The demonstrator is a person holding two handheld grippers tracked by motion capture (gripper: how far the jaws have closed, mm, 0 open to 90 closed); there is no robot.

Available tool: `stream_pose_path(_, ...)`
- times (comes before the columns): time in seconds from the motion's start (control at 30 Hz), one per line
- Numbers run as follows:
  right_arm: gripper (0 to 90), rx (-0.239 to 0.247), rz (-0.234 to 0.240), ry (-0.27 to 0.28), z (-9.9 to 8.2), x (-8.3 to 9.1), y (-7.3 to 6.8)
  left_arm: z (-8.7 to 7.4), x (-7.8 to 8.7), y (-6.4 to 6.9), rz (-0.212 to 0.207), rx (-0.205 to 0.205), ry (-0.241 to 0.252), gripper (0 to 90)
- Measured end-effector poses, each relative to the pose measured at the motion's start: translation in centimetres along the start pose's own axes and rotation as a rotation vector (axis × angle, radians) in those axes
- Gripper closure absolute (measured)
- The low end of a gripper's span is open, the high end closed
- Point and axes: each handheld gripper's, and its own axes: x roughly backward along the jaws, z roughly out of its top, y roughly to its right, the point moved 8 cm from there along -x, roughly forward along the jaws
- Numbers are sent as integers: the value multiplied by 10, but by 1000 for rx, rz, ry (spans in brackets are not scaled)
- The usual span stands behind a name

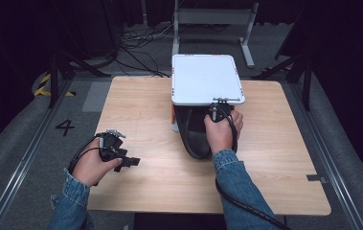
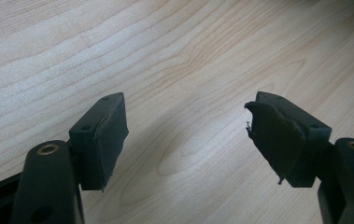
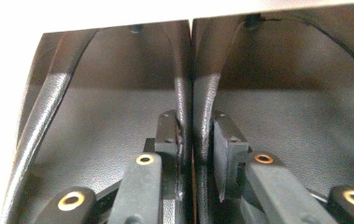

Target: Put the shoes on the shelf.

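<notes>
Pale woodgrain table (image 1: 141,110); right tool (image 3: 195,140) pinches glossy black leather straps (image 3: 193,102); left tool (image 2: 188,135) agape, empty.

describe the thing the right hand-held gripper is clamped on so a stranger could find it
On the light wooden table, look under the near edge of the white rectangular panel. A black leather-like bag stands there; its two upright handle straps, side by side, are what the right hand-held gripper pinches.

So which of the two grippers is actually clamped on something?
The right gripper, pinching the bag's two black straps beneath the white lid. The left gripper gapes open over bare table.
</notes>
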Motion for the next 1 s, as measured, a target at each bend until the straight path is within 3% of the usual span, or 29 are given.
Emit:
stream_pose_path(0.33,741,-17,-10,-16,-11,-16,0,3,-3,3,-1,-16,-4,282)
stream_pose_path(0.37,656,-8,2,-30,-13,-19,-1,3,-3,3,-5,-17,-6,282)
stream_pose_path(0.43,526,-13,32,13,-11,-19,-4,4,-4,4,-7,-14,-7,282)
stream_pose_path(0.5,493,7,38,18,-10,-16,-6,6,-5,5,-9,-26,-9,282)
stream_pose_path(0.73,446,55,67,69,-9,5,-1,14,-8,9,-14,-47,-11,282)
stream_pose_path(1.0,427,114,87,98,-23,42,25,28,-12,23,-14,-96,2,285)
